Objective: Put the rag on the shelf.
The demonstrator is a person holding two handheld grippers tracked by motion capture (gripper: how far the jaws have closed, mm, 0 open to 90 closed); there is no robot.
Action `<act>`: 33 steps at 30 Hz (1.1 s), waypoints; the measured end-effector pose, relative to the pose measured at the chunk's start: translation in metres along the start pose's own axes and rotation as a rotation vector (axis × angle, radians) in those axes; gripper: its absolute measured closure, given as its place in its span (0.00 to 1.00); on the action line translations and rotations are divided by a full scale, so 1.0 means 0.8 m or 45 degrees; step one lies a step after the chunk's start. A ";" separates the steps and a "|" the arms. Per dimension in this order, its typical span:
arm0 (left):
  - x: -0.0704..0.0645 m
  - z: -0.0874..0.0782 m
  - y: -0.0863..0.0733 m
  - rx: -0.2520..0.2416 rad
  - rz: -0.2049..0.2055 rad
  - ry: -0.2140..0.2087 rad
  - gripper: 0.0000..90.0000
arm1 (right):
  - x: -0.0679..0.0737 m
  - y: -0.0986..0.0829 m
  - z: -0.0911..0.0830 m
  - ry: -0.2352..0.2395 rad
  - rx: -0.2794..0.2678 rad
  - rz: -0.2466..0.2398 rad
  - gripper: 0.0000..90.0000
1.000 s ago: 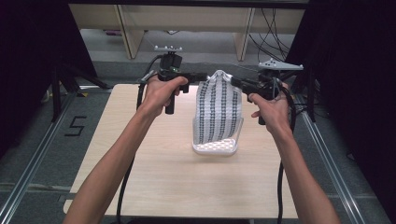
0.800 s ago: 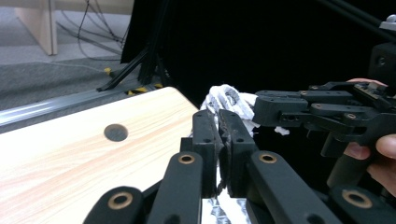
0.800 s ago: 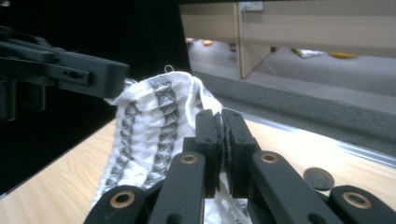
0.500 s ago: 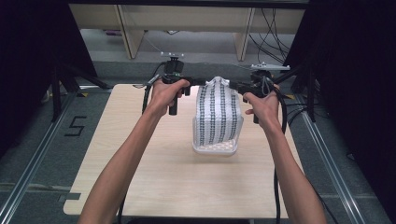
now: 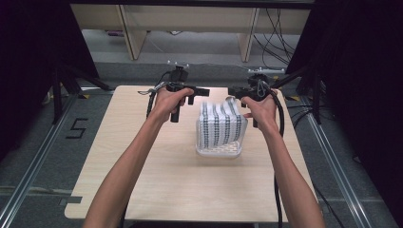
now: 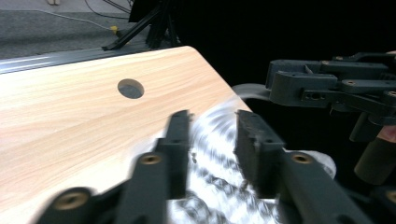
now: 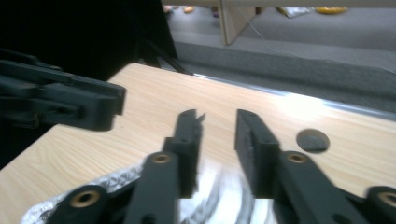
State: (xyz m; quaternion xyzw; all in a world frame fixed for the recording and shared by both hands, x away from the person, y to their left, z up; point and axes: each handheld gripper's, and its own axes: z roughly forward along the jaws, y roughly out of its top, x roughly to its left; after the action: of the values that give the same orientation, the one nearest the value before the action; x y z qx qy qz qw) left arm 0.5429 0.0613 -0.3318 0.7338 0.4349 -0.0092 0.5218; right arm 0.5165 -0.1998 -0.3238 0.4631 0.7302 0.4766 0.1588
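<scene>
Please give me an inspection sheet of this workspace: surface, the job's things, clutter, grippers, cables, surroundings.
Surface: light wooden table, round hole near its far edge.
Job's things: white cloth with dark stripes, draped over a white basket.
Clutter: nothing seen.
Grippers: left gripper and right gripper both open, jaws apart above the cloth, not clamped on it.
Cables: black cable runs along the right forearm; more cables on the floor behind.
Surroundings: grey floor, wooden furniture legs, black curtains on both sides.
</scene>
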 end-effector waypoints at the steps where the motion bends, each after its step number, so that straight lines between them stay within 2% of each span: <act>1: -0.001 0.000 0.000 0.002 0.005 0.016 0.60 | 0.001 -0.001 0.002 0.000 0.008 0.040 0.72; 3: -0.004 -0.001 0.000 0.014 0.034 0.042 0.56 | -0.001 -0.001 0.001 -0.005 0.014 0.038 0.68; 5: -0.005 -0.003 0.000 0.019 0.046 0.045 0.55 | -0.002 -0.001 0.000 -0.006 0.000 0.025 0.67; 6: -0.005 -0.005 -0.001 0.027 0.053 0.048 0.54 | 0.000 -0.001 -0.001 -0.012 0.007 0.053 0.67; 7: -0.005 -0.006 -0.001 0.031 0.058 0.046 0.54 | -0.002 -0.001 -0.002 -0.006 0.010 0.026 0.67; 10: -0.008 -0.011 -0.002 0.025 0.065 0.030 0.53 | -0.003 -0.001 -0.006 -0.001 0.001 0.038 0.66; 11: -0.008 -0.012 -0.002 0.027 0.071 0.022 0.53 | -0.004 -0.002 -0.007 -0.006 0.000 0.019 0.65; 13: -0.010 -0.015 -0.004 0.032 0.076 0.027 0.52 | -0.004 -0.003 -0.011 -0.008 0.004 0.038 0.65; 17: -0.011 -0.022 -0.006 0.026 0.081 0.025 0.50 | -0.006 -0.004 -0.018 -0.027 0.015 0.001 0.61; 20: -0.012 -0.026 -0.007 0.037 0.095 0.035 0.47 | -0.003 -0.004 -0.024 -0.015 0.015 0.017 0.61; 26: -0.014 -0.036 -0.011 0.050 0.109 0.026 0.41 | 0.005 -0.004 -0.032 0.009 0.007 -0.035 0.59; 28: -0.015 -0.038 -0.012 0.047 0.107 0.026 0.41 | 0.010 -0.005 -0.034 0.016 0.008 -0.016 0.58; 30: -0.015 -0.041 -0.013 0.052 0.117 0.032 0.40 | 0.010 -0.005 -0.037 0.025 0.004 -0.056 0.57; 33: -0.016 -0.046 -0.014 0.050 0.123 0.029 0.40 | 0.013 -0.005 -0.041 0.033 -0.004 -0.054 0.56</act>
State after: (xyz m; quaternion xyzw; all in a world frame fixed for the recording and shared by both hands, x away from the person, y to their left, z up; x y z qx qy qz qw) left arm 0.5116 0.0829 -0.3171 0.7642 0.4045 0.0158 0.5021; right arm 0.4868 -0.2097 -0.3091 0.4408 0.7411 0.4804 0.1602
